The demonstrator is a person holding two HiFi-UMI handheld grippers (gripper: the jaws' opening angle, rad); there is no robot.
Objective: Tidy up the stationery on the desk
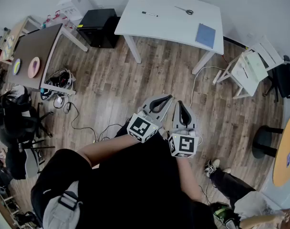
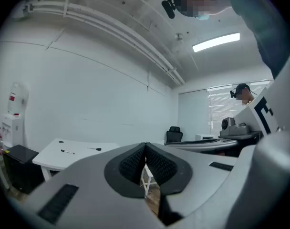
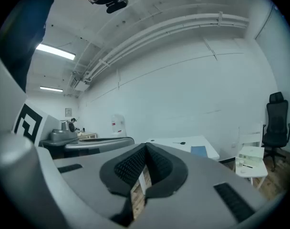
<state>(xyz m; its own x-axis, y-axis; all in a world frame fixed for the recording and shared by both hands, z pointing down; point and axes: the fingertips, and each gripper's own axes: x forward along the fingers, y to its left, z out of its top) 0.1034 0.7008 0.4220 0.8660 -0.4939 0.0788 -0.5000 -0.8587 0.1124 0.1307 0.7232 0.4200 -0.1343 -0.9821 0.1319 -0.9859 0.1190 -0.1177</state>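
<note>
Desk (image 1: 169, 18) stands at the far side of the room, well apart from both grippers, with a wide stretch of bare wood floor (image 1: 135, 80) between. On the desk, the pen (image 1: 150, 14) lies left of centre, the scissors (image 1: 184, 10) near the back edge, and the blue notebook (image 1: 205, 35) close to the right edge; the three are well apart from each other. A black cabinet (image 1: 98, 27) sits just beside the desk's left end. A brown table (image 1: 37, 46) bounds the floor on the left and a white chair (image 1: 252, 66) on the right. Cables (image 1: 83, 123) trail over the floor left of the grippers. An orange round table (image 1: 285, 151) is cut off by the right edge. Another person's shoe (image 1: 212, 166) is near, to the right of the right gripper. Left gripper (image 1: 168, 98) and right gripper (image 1: 180, 104) are held side by side in front of the body, forearms bent in, both pointing toward the desk. In the left gripper view the left gripper (image 2: 145, 149) has its pads meeting at the tips, with nothing between them. In the right gripper view the right gripper (image 3: 146, 149) is likewise clenched and empty.
</note>
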